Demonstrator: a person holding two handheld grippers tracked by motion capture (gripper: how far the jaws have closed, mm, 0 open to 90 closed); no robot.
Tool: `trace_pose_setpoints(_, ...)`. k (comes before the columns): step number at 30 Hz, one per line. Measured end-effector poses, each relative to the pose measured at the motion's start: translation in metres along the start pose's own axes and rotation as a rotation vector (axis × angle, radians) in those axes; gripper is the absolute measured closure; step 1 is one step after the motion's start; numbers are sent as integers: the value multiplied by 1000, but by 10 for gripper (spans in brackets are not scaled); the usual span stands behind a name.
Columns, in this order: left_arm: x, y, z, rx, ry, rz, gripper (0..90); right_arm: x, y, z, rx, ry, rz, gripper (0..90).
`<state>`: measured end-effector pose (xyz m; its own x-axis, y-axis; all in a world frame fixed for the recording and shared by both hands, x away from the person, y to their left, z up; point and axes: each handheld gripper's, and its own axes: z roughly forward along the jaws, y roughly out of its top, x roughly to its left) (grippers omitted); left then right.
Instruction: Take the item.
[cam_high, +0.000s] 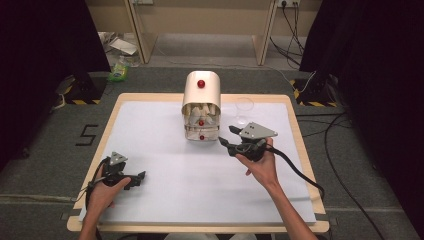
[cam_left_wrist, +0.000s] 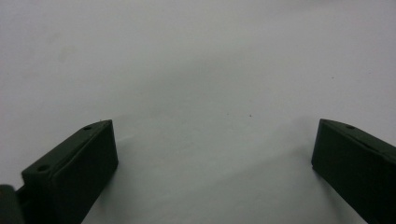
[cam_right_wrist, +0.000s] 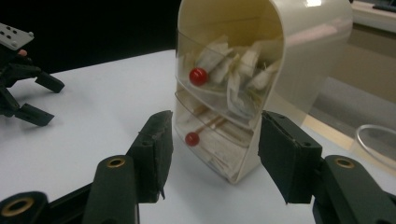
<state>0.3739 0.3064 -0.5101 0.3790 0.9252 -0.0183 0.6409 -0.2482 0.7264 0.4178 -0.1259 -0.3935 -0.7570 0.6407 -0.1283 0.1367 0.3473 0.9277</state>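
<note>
Near the back middle of the desk (cam_high: 150, 150) stands the cream drawer box (cam_high: 201, 107), its roll-top lid raised, with red knobs (cam_right_wrist: 192, 138) on the two clear drawers facing me. My right tool (cam_high: 226, 136) hangs just beside the box's front, jaws half apart with nothing between them, touching nothing. As I judge it, the step is to take a drawer knob, so I'd line the jaws squarely on the lower knob, come in level, and pinch only the knob before pulling straight out, lest the light box slide or tip. My left tool (cam_high: 140, 177) rests low over the bare desk near its front left, jaws wide apart and empty. A glass (cam_high: 244, 109) stands just right of the box.
</note>
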Motion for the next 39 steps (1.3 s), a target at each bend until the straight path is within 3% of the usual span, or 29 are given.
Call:
trace_pose_setpoints(16,0,0,0,0,0,0,0,0,35,37,-58,26,-42,515)
trace_pose_setpoints(19,0,0,0,0,0,0,0,4,44,50,-39,29,-76,515)
trace_pose_setpoints(24,0,0,0,-3,0,-3,0,4,47,62,-8,17,-94,514)
trace_pose_setpoints(39,0,0,0,-3,-1,-3,0,-3,41,79,42,14,-81,501)
